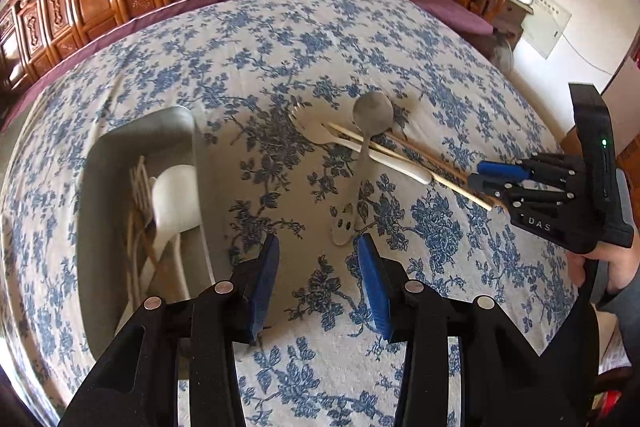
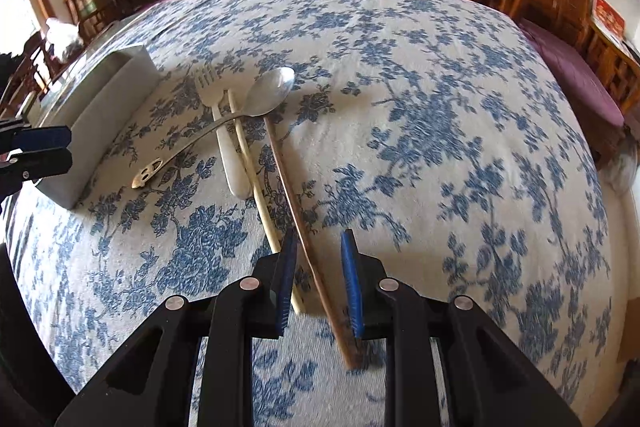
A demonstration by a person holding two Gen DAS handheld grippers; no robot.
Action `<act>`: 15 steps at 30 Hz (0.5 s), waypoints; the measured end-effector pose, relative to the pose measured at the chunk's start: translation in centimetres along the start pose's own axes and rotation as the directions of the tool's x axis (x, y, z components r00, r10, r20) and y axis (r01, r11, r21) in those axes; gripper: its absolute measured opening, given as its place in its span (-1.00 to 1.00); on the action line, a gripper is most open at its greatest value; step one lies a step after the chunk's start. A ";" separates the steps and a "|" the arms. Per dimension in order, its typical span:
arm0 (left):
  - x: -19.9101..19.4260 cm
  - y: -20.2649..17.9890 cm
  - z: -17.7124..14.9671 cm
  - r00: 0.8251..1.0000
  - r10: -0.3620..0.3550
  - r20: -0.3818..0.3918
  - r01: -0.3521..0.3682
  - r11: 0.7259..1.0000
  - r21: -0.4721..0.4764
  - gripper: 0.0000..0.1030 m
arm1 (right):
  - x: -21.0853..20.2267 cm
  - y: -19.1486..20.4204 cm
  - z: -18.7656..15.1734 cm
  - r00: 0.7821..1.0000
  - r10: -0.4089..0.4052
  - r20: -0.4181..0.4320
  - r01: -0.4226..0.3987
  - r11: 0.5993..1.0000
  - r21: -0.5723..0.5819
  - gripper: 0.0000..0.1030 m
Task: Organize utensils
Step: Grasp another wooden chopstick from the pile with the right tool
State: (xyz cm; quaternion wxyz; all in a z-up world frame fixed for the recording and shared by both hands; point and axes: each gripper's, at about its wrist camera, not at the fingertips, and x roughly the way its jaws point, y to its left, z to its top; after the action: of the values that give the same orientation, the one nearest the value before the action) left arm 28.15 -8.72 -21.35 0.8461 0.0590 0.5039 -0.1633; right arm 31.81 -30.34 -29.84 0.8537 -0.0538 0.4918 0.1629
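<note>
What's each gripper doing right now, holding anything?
Left gripper: open, empty, above the tablecloth beside the metal spoon.
Right gripper: open, with the dark wooden chopstick between its jaws, not clamped.

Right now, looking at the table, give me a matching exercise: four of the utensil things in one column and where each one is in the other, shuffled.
Things:
1. metal spoon
2. brown chopstick
3. white ladle
4. white fork

Places:
A. inside the grey tray
B. between the right gripper jaws
C. lying across the fork and the pale chopstick
D. under the spoon's handle

Pairs: 1-C, 2-B, 3-A, 4-D
</note>
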 end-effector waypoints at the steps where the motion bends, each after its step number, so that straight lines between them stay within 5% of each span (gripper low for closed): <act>1: 0.3 -0.2 0.1 1.000 0.000 -0.005 0.000 1.000 0.002 -0.24 | 0.3 0.2 0.2 1.000 0.006 -0.006 -0.007 1.000 -0.015 -0.52; 5: 1.4 -0.8 0.4 1.000 0.000 -0.019 0.000 1.000 0.011 -0.24 | 1.0 0.9 0.9 1.000 -0.010 -0.010 0.009 0.996 -0.083 -0.54; 9: 2.7 -1.4 1.1 1.000 0.000 -0.031 0.000 1.000 0.022 -0.24 | 1.0 0.6 1.2 0.998 -0.050 -0.028 0.046 0.991 -0.128 -0.82; 15: 4.9 -2.5 2.5 0.999 -0.013 -0.039 0.014 0.999 0.037 -0.24 | 0.7 -1.9 1.0 0.999 -0.023 -0.043 0.019 0.997 -0.077 -0.85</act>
State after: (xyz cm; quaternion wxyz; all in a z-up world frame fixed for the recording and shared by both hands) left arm 31.53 -12.80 -24.27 0.8338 0.0743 0.5175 -0.1771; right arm 33.57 -31.72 -30.12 0.8417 -0.0950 0.5032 0.1712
